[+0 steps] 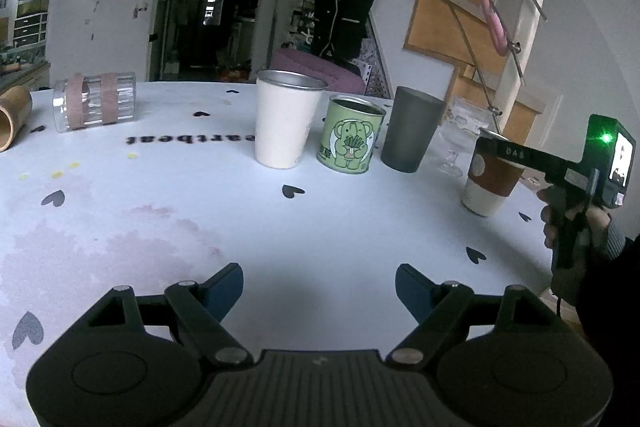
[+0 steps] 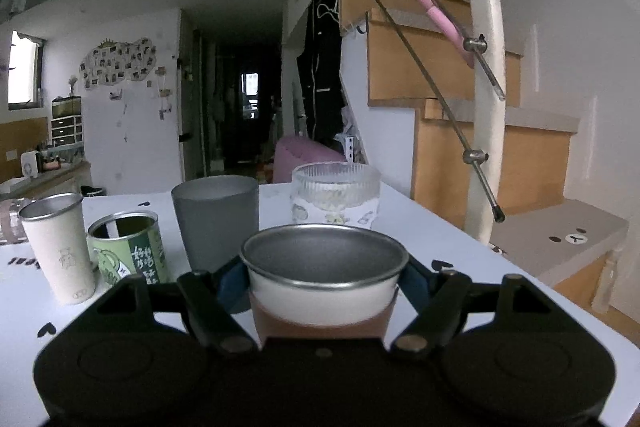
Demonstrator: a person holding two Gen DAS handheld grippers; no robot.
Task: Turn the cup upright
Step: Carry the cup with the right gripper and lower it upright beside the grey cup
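The right gripper [image 2: 324, 281] clasps the brown-sleeved cup [image 2: 322, 281] between its fingers, upright on the desk [image 1: 320, 227] at the right end of the row. The left gripper [image 1: 319, 291] hovers wide apart, near the desk's front, holding nothing.

White metal-rimmed cup [image 2: 324, 279] with brown sleeve: upright, mouth up, empty inside, standing on table's right side, just beside stemmed glass and grey tumbler.
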